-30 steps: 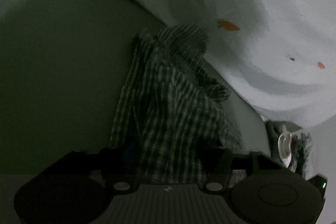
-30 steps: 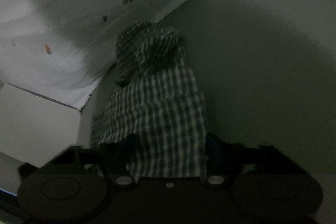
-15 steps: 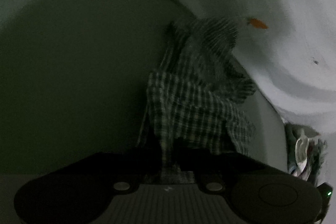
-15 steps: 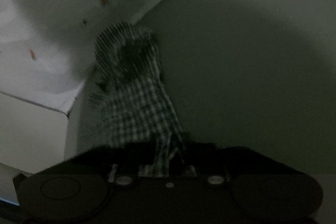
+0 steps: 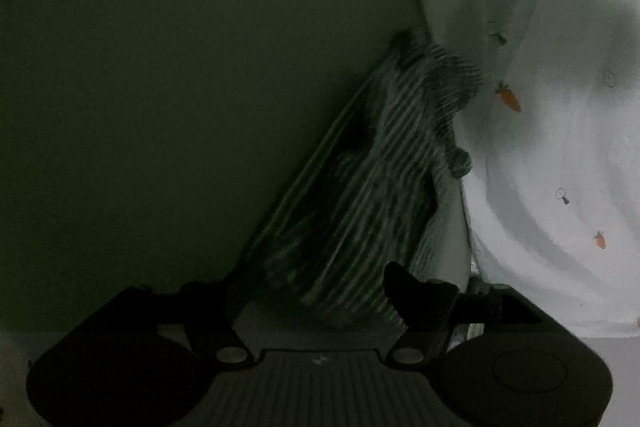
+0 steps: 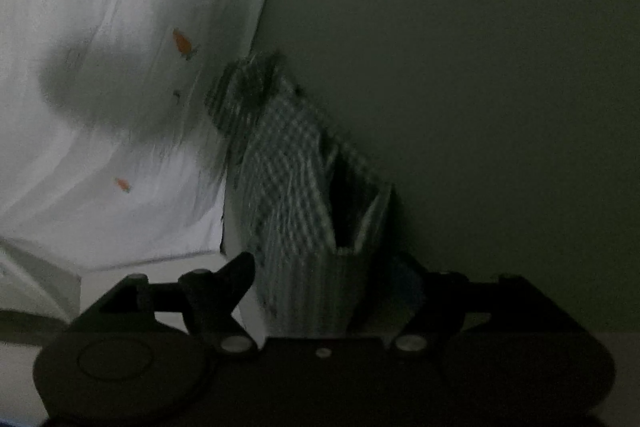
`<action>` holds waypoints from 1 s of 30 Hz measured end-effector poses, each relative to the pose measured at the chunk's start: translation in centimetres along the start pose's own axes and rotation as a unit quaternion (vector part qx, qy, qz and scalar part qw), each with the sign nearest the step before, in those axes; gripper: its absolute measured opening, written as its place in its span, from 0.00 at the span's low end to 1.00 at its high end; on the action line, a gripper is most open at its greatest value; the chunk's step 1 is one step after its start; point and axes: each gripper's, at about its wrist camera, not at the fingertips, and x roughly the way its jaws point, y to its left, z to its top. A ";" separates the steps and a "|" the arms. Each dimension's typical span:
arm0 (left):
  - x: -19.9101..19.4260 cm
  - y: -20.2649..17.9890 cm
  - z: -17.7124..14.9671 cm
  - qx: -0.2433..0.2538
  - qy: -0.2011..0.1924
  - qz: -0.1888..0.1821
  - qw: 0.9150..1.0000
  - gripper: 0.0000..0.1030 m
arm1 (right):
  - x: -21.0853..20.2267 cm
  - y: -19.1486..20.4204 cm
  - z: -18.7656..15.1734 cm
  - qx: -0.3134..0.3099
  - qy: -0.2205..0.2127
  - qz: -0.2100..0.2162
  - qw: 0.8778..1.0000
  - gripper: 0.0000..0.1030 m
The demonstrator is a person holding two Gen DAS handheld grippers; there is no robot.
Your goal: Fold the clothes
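Checked garment point(image 5: 384, 195) bunched on dark surface point(image 5: 160, 87) beside white sheet point(image 5: 560, 147). Our left gripper point(image 5: 316, 291) and right gripper point(image 6: 328, 291) are opening, cloth between spread jaws, unpinched. We judge it light, limp; retake at hem corners

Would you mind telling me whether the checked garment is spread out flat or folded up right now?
Folded up, loosely. The checked garment lies as a narrow bundle with layers doubled over and a dark pocket gaping between them; the left wrist view shows the same bunching.
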 end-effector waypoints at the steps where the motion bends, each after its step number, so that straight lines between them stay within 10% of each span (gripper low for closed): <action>1: 0.4 0.3 -0.3 -0.004 0.002 -0.003 1.000 0.70 | 0.3 0.1 -0.2 -0.004 0.006 0.003 1.000 0.75; 8: 3.1 1.0 -0.3 -0.045 -0.035 -0.042 0.997 0.69 | 3.6 1.4 0.1 -0.034 0.006 -0.001 0.999 0.74; 10: 3.3 1.2 -0.4 -0.066 -0.049 -0.061 0.995 0.64 | 4.9 1.2 0.3 -0.012 -0.003 -0.007 1.000 0.52; 11: 3.4 1.2 -0.4 -0.067 -0.057 -0.060 0.994 0.55 | 4.9 1.1 0.3 -0.006 -0.003 -0.012 1.000 0.25; 12: 3.5 1.2 -0.4 -0.067 -0.063 -0.047 0.995 0.33 | 5.0 1.0 0.3 -0.001 -0.003 -0.017 1.000 0.14; 14: 3.6 1.5 -0.5 -0.085 -0.062 -0.036 0.994 0.13 | 4.8 0.8 0.1 0.004 -0.006 -0.017 1.000 0.08; 30: -10.2 -2.0 -8.7 -0.093 -0.029 -0.047 0.994 0.08 | -7.4 1.5 -7.6 0.140 0.044 0.045 0.988 0.04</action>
